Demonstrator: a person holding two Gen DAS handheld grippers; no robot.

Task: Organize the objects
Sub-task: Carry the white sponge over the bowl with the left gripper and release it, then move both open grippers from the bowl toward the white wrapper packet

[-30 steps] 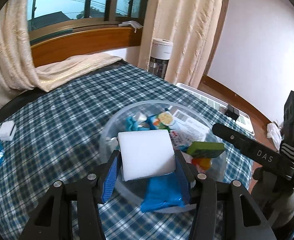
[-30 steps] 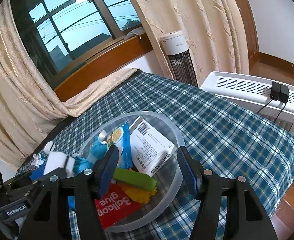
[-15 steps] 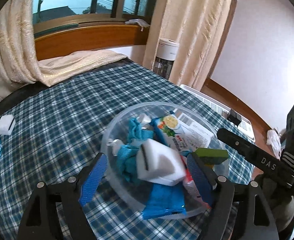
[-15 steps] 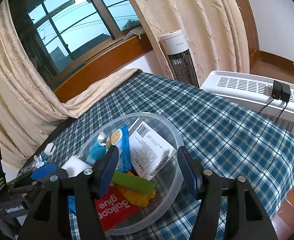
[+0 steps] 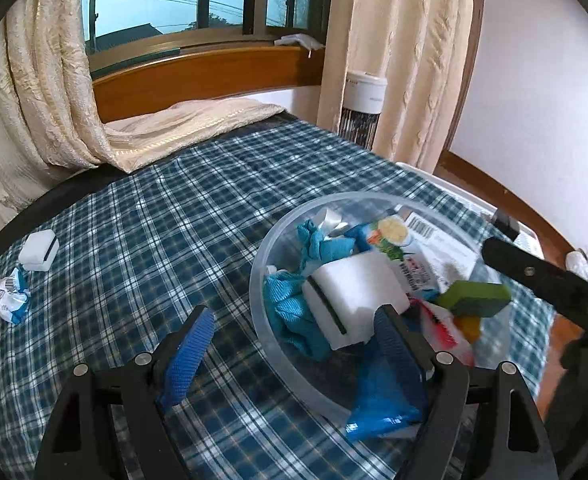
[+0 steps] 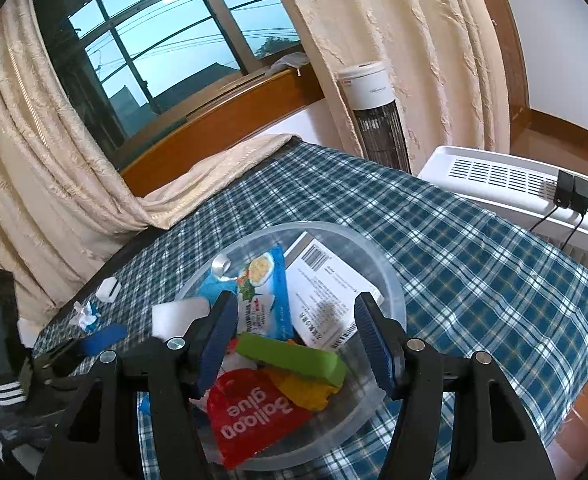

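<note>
White sponge (image 5: 354,292) dropped into bowl (image 5: 261,264) — left gripper (image 5: 294,356) fingers spread.

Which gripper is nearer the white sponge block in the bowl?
Left. The left gripper is open right beside the white sponge block; the right gripper hovers farther off, over the green clip.
</note>
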